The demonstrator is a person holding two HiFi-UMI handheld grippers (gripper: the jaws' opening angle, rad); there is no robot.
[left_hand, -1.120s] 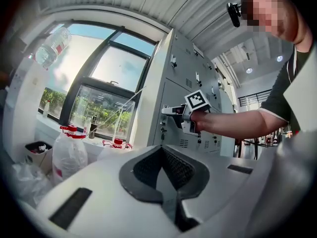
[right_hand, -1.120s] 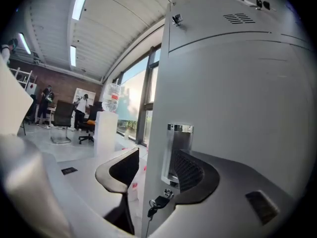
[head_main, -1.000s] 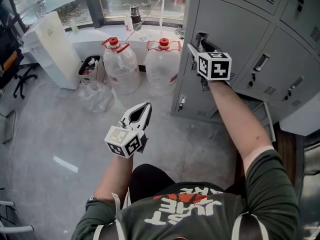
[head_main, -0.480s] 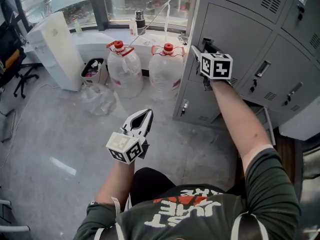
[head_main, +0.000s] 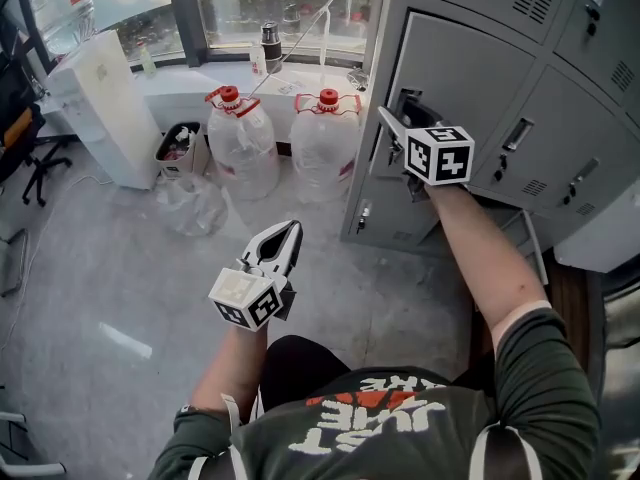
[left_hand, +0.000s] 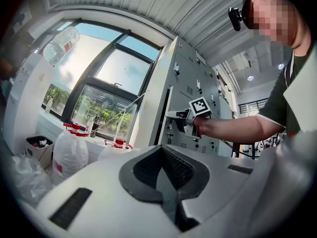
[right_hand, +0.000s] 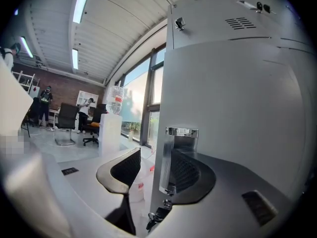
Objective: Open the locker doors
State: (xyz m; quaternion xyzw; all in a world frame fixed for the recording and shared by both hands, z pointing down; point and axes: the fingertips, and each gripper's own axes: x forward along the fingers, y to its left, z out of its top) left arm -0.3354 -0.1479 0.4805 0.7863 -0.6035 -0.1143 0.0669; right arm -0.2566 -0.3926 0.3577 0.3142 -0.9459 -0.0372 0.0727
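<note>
- Right gripper (head_main: 397,118) jaws wide, just been closing slightly; locker door (head_main: 470,63) handle edge (right_hand: 181,133) sits between them, by the 3 o'clock pad, not pinched.
- Edge runs 12–6.
- left gripper (head_main: 283,240) closed and empty, well apart at 7 o'clock.

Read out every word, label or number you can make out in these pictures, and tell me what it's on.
"JUST": on the person's shirt, upside down in the head view; the word beside it is not clear.
Red labels on the two water jugs: too small to read.
Label on the dispenser bottle: blurred.
Locker doors: no readable print.
</note>
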